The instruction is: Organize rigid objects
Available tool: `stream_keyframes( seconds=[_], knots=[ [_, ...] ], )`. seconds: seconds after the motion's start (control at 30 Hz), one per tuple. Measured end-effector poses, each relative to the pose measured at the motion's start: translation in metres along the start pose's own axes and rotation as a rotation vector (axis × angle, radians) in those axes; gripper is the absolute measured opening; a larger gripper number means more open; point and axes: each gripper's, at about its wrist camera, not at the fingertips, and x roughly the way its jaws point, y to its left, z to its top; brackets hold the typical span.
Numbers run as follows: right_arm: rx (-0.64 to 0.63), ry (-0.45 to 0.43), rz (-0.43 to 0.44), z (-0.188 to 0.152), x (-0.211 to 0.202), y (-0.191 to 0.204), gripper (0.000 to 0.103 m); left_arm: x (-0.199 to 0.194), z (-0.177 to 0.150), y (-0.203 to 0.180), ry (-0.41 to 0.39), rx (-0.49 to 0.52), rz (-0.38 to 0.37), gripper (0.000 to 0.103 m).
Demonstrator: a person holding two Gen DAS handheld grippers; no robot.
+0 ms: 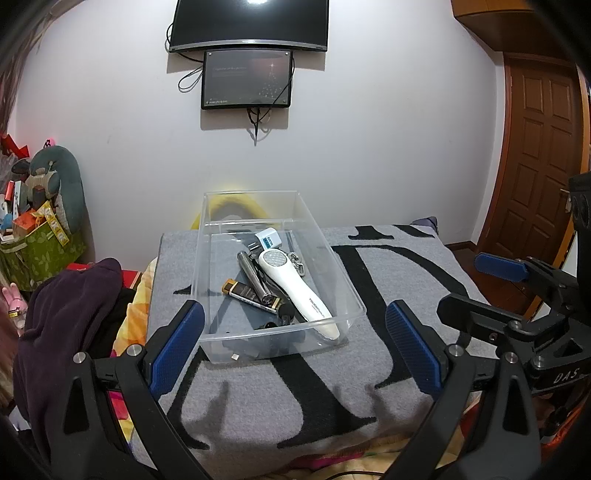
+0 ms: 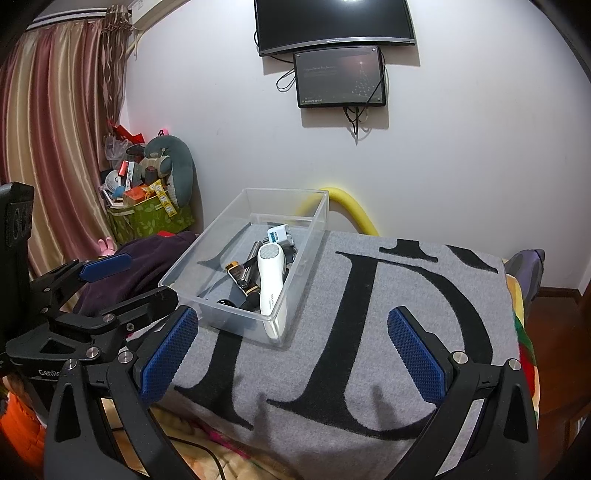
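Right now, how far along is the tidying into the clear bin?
Done, it seems: the white device, flashlight, battery and small white box lie in the bin. In hand: nothing; the left gripper and right gripper are both open and empty. Left: no loose items show on the blanket, so little or nothing seems to remain.

A television (image 2: 334, 24) and a smaller screen (image 2: 340, 77) are being displayed on the wall, with a wooden door (image 1: 541, 162) being seen alongside.
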Motion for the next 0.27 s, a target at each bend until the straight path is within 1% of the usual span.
stream_keyframes(
  seconds=[0.27],
  knots=[
    [0.003,0.003,0.002,-0.0016,0.0,0.0021,0.103,0.0005,0.0016,0.0004,0.004,0.001,0.0,0.1]
  ],
)
